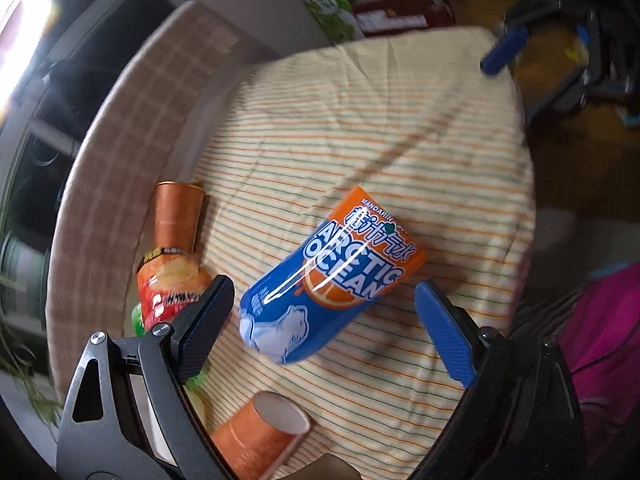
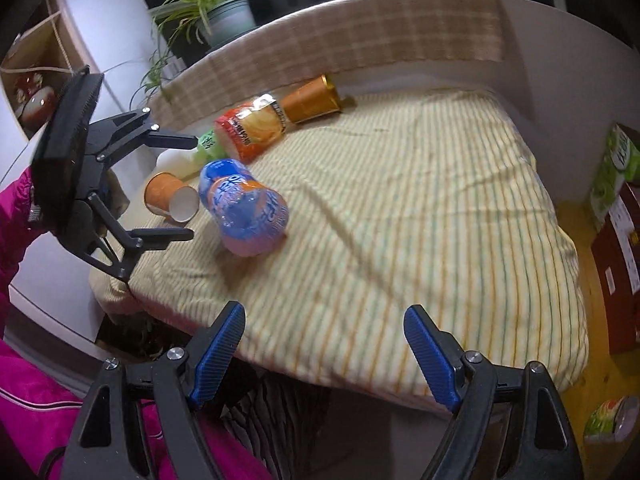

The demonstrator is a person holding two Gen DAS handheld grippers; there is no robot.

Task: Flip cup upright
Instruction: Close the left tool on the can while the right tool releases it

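An orange paper cup (image 1: 260,432) lies on its side on the striped cloth, white mouth showing. In the right wrist view the cup (image 2: 172,196) lies at the table's left end, mouth facing right. My left gripper (image 1: 324,300) is open and empty, above the table, its jaws either side of a blue and orange Arctic Ocean bottle (image 1: 324,280) without touching it; the cup is below its left finger. In the right wrist view the left gripper (image 2: 192,188) hovers by the cup. My right gripper (image 2: 324,320) is open and empty at the table's near edge.
An orange chip canister (image 1: 172,248) (image 2: 276,116) lies near the checked backrest (image 2: 360,36). A green and white bottle (image 2: 200,152) lies beside the cup. The striped tablecloth (image 2: 420,208) covers the table. Boxes (image 2: 616,208) stand on the floor to the right, a potted plant (image 2: 224,12) behind.
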